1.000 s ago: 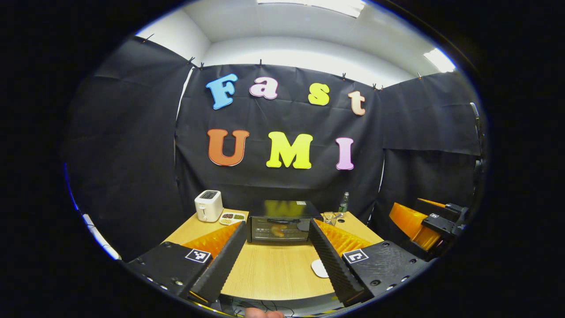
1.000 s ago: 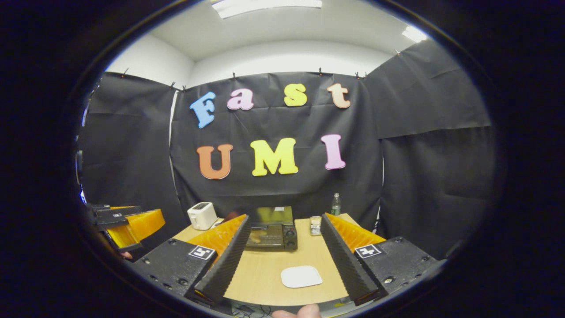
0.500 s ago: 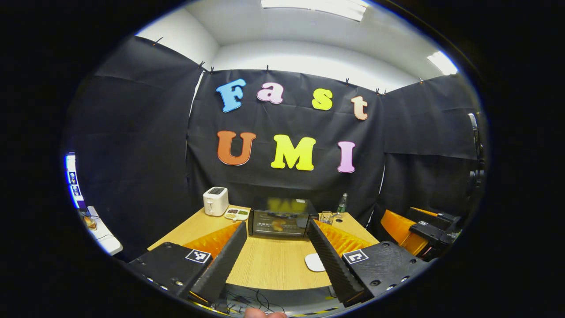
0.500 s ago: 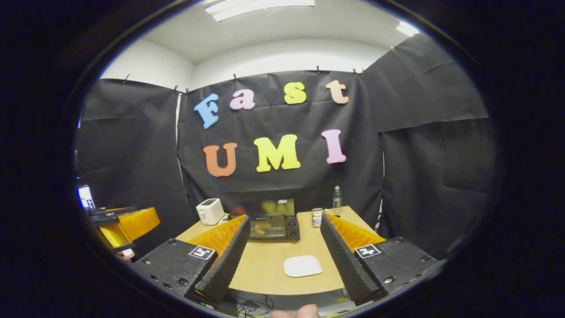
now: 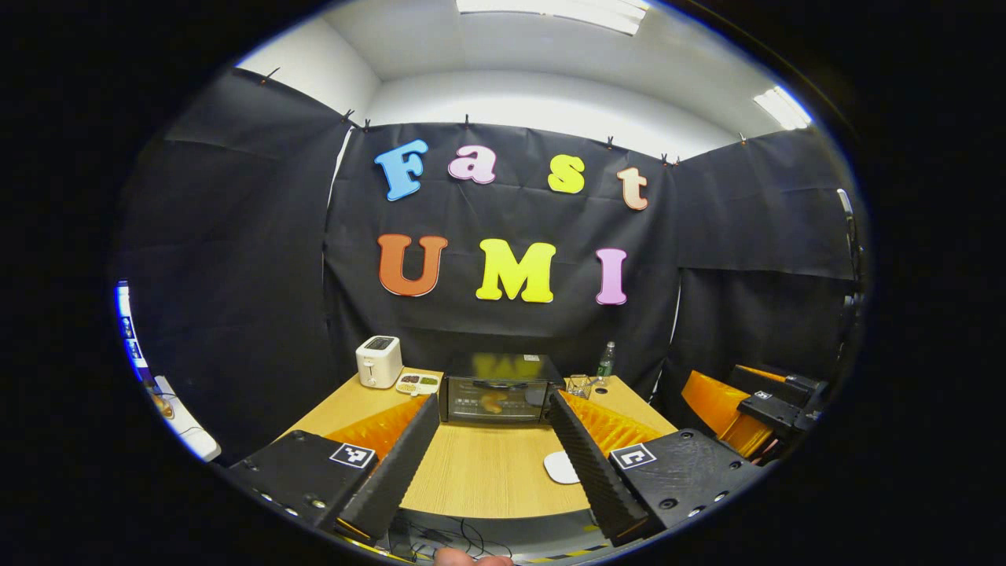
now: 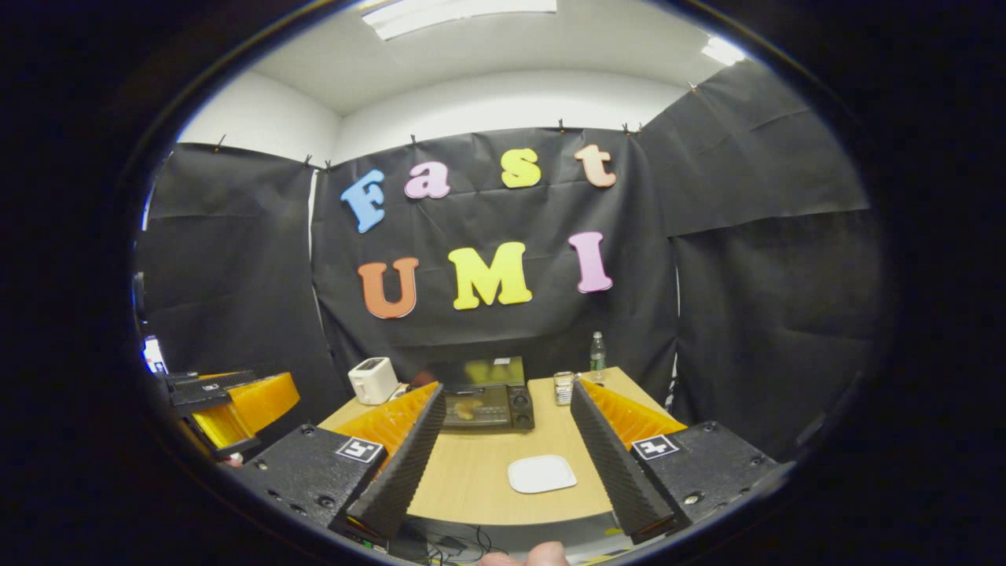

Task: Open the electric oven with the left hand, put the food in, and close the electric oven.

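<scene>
Left gripper view: The left gripper (image 5: pixel 491 464) is held back from the near edge of the bench (image 5: pixel 479 472), its fingers wide apart and holding nothing. The electric oven (image 5: pixel 497 391) stands at the far middle of the bench, framed between the fingers, with its door closed. A piece of food (image 5: pixel 493 403) shows through the door glass, inside the oven. A white plate (image 5: pixel 559 467) lies bare on the near right part of the bench. A toaster (image 5: pixel 378 362) stands at the far left, with a small divided tray (image 5: pixel 417 384) between it and the oven. A bottle (image 5: pixel 606 360) and a wire basket (image 5: pixel 580 385) sit at the far right. The right gripper (image 5: pixel 758 405) appears at the right, off the bench.

Right gripper view: The right gripper (image 6: pixel 507 472) also has its fingers wide apart, with nothing between them, and is well short of the oven. The oven door is closed here too, food visible behind the glass. The plate sits near, between the fingers. The left gripper appears at the left edge.

Task status: Judging from these positions, opening, loading and closing appear complete. Nothing remains except withdrawal of both grippers.
</scene>
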### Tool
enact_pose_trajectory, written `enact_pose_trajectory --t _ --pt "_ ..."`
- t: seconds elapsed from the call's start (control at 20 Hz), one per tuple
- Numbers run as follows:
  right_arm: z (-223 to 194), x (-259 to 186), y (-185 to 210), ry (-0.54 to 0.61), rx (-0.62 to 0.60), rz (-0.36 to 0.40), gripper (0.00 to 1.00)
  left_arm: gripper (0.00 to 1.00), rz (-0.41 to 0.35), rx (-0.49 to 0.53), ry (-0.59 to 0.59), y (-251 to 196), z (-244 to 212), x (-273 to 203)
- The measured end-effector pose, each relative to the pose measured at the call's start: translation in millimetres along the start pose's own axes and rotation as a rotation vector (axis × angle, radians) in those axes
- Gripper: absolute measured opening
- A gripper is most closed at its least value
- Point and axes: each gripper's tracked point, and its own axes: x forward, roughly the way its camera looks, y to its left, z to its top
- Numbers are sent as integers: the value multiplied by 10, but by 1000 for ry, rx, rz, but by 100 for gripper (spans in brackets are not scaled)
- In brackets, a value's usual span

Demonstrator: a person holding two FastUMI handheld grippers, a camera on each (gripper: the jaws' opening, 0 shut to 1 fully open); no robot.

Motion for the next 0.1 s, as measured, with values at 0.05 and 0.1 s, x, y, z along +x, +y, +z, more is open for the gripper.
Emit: enact_pose_trajectory --t 0.05,0.1 --pt "-2 13 21 2 1 2 97 93 -4 5 -1 5 8 -1" --pt "-9 14 42 4 1 3 97 93 -7 10 2 13 -20 9"
